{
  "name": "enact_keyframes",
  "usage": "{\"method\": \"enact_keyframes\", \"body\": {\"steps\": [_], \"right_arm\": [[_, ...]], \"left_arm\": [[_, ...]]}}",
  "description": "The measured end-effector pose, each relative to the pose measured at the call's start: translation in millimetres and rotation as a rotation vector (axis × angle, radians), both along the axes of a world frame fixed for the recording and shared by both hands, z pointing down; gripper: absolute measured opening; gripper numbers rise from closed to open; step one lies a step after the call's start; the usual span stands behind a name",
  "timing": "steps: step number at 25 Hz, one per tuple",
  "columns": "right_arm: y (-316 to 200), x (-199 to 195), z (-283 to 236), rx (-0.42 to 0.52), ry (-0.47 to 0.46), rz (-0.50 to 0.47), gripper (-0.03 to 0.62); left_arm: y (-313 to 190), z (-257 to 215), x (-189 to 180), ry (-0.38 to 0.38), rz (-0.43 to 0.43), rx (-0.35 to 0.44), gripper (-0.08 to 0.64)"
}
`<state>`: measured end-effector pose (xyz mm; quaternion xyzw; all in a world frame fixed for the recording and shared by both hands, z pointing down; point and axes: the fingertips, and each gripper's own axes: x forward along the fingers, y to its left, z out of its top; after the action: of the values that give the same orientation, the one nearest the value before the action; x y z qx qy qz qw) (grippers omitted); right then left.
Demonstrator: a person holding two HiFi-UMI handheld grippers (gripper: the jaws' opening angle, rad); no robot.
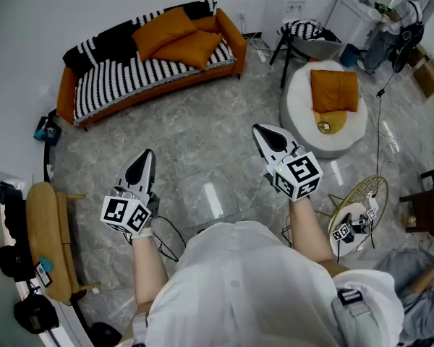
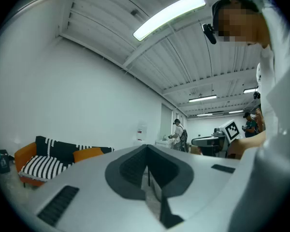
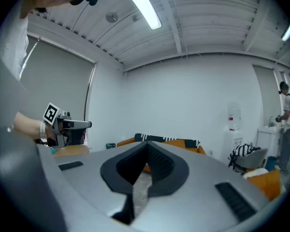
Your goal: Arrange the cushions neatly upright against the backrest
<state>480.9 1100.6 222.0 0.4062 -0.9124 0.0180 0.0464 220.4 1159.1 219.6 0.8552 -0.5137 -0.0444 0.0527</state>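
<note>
Bright ceiling strip light (image 2: 169, 16); fisheye edges dark, perhaps slightly soft.

The left hand-held gripper (image 1: 139, 166) is held out ahead of the body on the person's left side, pointing forward and roughly level. Its jaws are closed tip to tip, with nothing between them. The left marker cube (image 1: 125, 213) sits at its rear. The left forearm (image 1: 149, 267) is bare and reaches forward from the white-clad torso (image 1: 239, 288).

The right hand-held gripper (image 1: 270, 139) is held a little further forward, well apart from the left one and close to level — its nose is angled slightly inward. Its jaws are pressed together and empty. The right marker cube (image 1: 298, 173) faces up toward the head camera. The right forearm (image 1: 312, 231) is bare and extended.
</note>
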Motion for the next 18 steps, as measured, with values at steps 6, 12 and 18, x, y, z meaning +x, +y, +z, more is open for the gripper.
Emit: {"method": "enact_keyframes", "body": {"steps": [6,12,18], "right_arm": [[-11.9,23.6,5.4,-0.002,-0.01,0.004,0.005],[-11.6,50.3,11.3,-0.013,-0.052,-0.009,0.006],[-14.5,76.0,26.7,-0.032,-0.018,-0.028,0.006]], "left_arm": [[-11.0,4.4,19.8,0.002,-0.008,-0.006,0.014],[-15.0,18.2,43.1,0.01,-0.012,-0.041,0.014],[-21.1,31.8,76.5,0.031,-0.004,-0.066,0.014]]}}
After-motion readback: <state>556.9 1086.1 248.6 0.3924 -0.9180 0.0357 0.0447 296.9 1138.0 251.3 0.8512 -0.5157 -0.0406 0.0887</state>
